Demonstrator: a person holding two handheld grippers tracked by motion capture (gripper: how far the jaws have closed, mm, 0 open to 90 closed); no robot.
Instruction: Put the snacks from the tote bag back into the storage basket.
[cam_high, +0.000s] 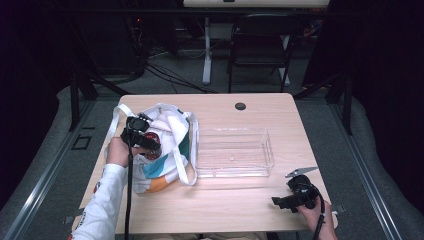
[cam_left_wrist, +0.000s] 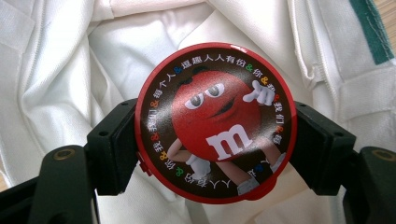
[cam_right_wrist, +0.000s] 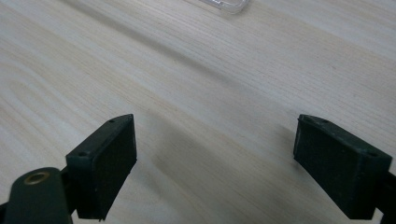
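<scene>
A round red candy tin (cam_left_wrist: 215, 122) with a cartoon red candy figure and a ring of printed characters sits between the jaws of my left gripper (cam_left_wrist: 215, 149), which is shut on it. It hangs over the white inside of a cloth tote bag (cam_left_wrist: 84, 60). In the high view the left gripper (cam_high: 146, 140) is above the tote bag (cam_high: 165, 145) at the table's left, with the red tin (cam_high: 154, 145) barely visible. My right gripper (cam_high: 281, 202) rests open near the front right edge, its jaws wide apart over bare wood (cam_right_wrist: 215, 126).
A clear plastic tray (cam_high: 234, 152) lies in the middle of the wooden table (cam_high: 240, 200), right of the bag; its corner (cam_right_wrist: 229, 5) shows at the top of the right gripper view. A small black disc (cam_high: 240, 106) sits near the far edge. A folding chair (cam_high: 260, 45) stands behind.
</scene>
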